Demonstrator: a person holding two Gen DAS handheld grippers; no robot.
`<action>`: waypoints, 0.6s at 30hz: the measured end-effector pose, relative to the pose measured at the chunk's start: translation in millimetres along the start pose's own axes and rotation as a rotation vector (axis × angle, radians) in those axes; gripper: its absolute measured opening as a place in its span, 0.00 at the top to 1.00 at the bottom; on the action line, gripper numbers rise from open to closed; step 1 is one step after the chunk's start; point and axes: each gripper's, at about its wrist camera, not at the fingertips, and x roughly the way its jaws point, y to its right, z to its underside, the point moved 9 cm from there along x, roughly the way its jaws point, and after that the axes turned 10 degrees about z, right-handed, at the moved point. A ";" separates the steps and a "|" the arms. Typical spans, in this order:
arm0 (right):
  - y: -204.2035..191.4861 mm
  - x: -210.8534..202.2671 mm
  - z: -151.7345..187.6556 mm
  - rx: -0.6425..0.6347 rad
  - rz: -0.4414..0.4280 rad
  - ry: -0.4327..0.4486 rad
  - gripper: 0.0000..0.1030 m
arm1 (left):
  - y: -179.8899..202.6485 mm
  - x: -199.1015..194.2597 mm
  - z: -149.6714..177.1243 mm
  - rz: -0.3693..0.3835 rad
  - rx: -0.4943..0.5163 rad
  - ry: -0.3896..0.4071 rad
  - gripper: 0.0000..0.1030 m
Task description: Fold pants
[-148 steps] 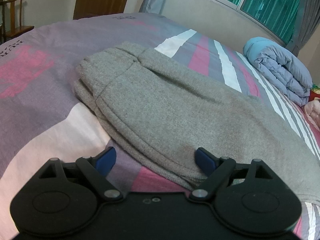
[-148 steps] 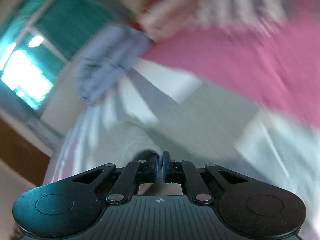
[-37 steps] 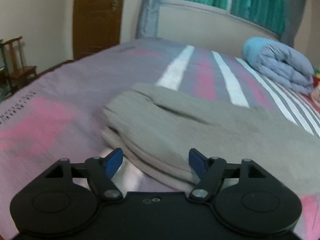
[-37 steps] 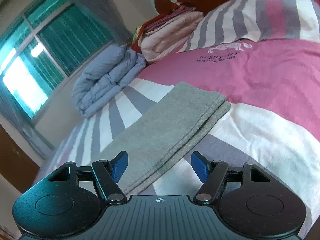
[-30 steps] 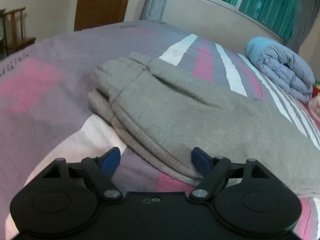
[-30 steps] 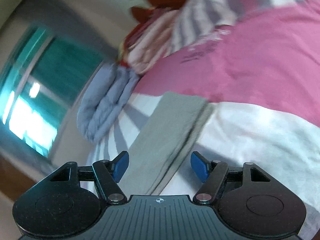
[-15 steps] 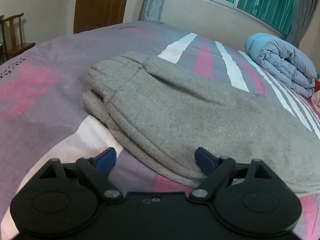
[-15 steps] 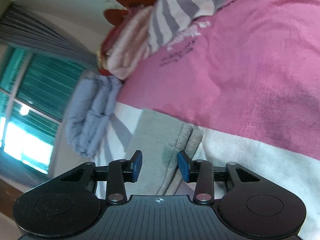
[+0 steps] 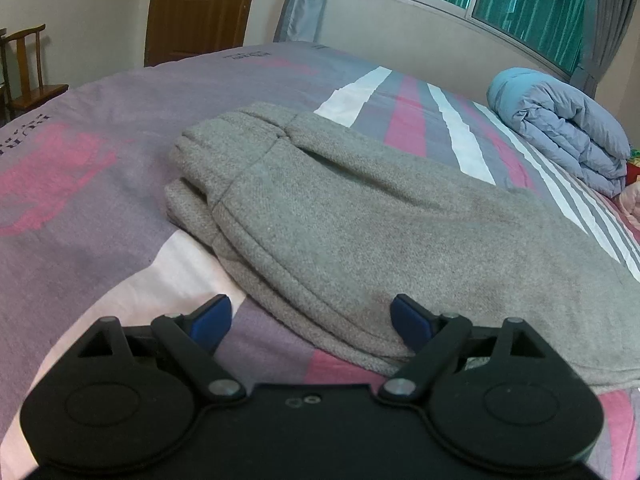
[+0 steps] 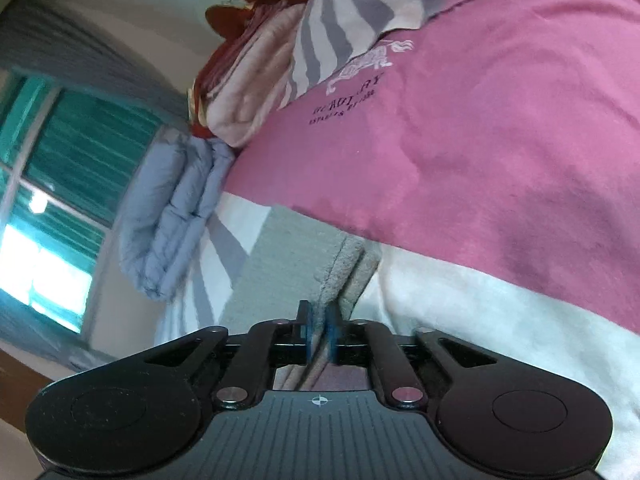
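The right gripper (image 10: 319,330) is closing on the cuff end of the pants (image 10: 288,256) — grey fabric is between its blue pads (image 10: 306,330), which stand only a narrow slit apart and seem to press the cloth from both sides. From here the bite looks to take the stacked hems near one corner, though how many layers are inside cannot be told. The left gripper (image 9: 310,320) is spread wide with nothing pinched; its right pad (image 9: 408,320) sits over the near edge of the pants (image 9: 380,220), its left pad (image 9: 210,318) over the bedspread (image 9: 80,208), just short of the waistband end.

The pants lie lengthwise across the bed, already doubled leg on leg, waistband toward the door side and cuffs toward the pink part of the bedspread (image 10: 500,140).

To do this step well, the right grip should probably settle fully before any lift — a bite on the top hem alone would let the lower leg drag and skew the fold. The left gripper likely needs to come down on the waistband edge, catching both layers. Then the cuffs could be carried low and straight over toward the waistband, edges kept in line.

A folded blue quilt (image 9: 560,128) lies near the window, well apart from the work.
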 end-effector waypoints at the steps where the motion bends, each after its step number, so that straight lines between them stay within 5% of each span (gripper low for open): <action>1: 0.0 -7.1 -1.7 -0.005 -0.005 0.029 0.46 | 0.1 0.1 0.1 0.001 0.000 0.001 0.22; 2: -0.1 -13.7 -3.2 -0.016 -0.005 0.059 0.31 | 0.2 0.3 0.3 0.000 0.000 0.002 0.21; 9: -17.0 16.9 -4.4 -0.174 0.071 -0.004 0.32 | 0.8 0.4 0.7 0.001 -0.002 0.002 0.21; 10: -24.1 23.6 -4.1 -0.234 0.085 -0.013 0.39 | 0.7 0.4 0.5 0.000 -0.003 0.001 0.21; 13: -34.5 39.8 -3.7 -0.380 0.153 -0.042 0.83 | 0.8 0.4 0.3 0.000 -0.005 -0.001 0.21; 18: -83.0 0.2 -22.5 -0.526 -0.020 0.074 0.87 | 1.1 1.1 0.2 0.002 -0.004 -0.003 0.21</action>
